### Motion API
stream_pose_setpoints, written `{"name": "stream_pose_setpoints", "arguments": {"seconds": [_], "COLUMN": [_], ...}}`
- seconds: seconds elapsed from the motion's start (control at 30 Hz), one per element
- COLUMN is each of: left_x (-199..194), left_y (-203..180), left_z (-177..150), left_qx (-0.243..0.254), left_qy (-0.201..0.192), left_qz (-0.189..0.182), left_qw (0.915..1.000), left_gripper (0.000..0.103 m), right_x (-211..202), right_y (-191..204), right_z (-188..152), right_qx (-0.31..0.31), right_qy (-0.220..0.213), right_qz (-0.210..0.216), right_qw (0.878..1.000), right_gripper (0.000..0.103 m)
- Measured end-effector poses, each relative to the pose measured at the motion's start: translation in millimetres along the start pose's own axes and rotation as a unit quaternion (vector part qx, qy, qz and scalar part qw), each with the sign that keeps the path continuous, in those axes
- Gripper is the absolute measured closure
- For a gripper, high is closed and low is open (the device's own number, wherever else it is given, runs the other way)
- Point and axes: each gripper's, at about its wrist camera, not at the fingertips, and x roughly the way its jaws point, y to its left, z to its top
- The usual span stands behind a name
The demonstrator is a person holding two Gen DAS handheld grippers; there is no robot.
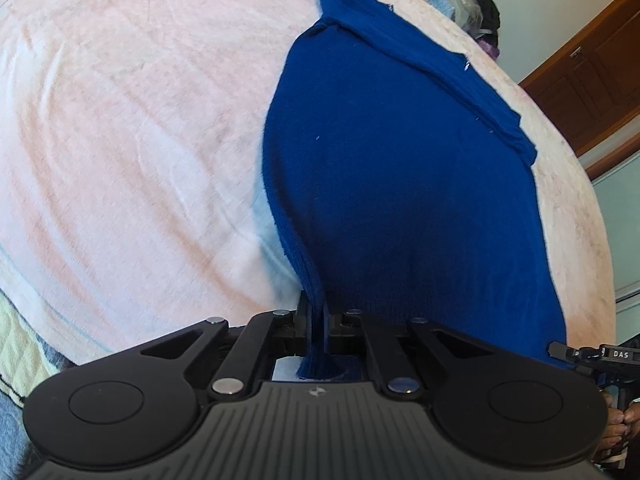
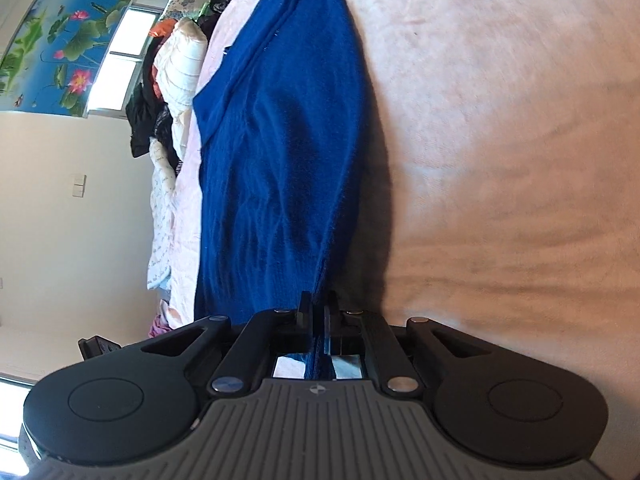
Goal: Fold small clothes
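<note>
Blue sweater (image 1: 400, 168) lies flat on the pink blanket (image 1: 120, 120) of the bed, long axis running away from both claws — left claw (image 1: 318, 320) and right claw (image 2: 320, 312) each clenched on its near hem.

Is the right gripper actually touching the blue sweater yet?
Touching. The right wrist view shows the right gripper shut on the blue sweater, a ribbed fold of its hem pinched between the jaws and running down through them.
</note>
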Motion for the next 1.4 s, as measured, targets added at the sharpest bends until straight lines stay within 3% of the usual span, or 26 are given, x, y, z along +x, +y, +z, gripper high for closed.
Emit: {"name": "stream_pose_setpoints", "arguments": {"seconds": [0.3, 0.43, 0.87, 1.4], "left_x": [-18.2, -24.5, -22.2, 34.7], "left_y": [3.1, 7.7, -27.8, -72.7], "left_z": [37.2, 57.9, 146.1, 269.8], "left_qx": [-0.044, -0.066, -0.024, -0.007], "left_qy": [-0.026, -0.044, -0.112, -0.119], "left_qz": [-0.078, -0.102, -0.103, -0.116], "left_qw": [0.9956, 0.9917, 0.988, 0.986], "left_gripper": [0.099, 0.099, 0.099, 0.098], "right_x": [-14.4, -18.6, -15.5, 23.4], "right_y": [26.8, 39.9, 81.4, 83.3], "right_z": [30.1, 50.9, 136.6, 269.5], "right_qx": [-0.001, -0.016, -0.078, -0.051], "right_qy": [-0.016, -0.027, -0.074, -0.127], "right_qz": [0.082, 0.099, 0.116, 0.147], "right_qw": [0.996, 0.995, 0.987, 0.98], "right_gripper": [0.094, 0.094, 0.094, 0.094]}}
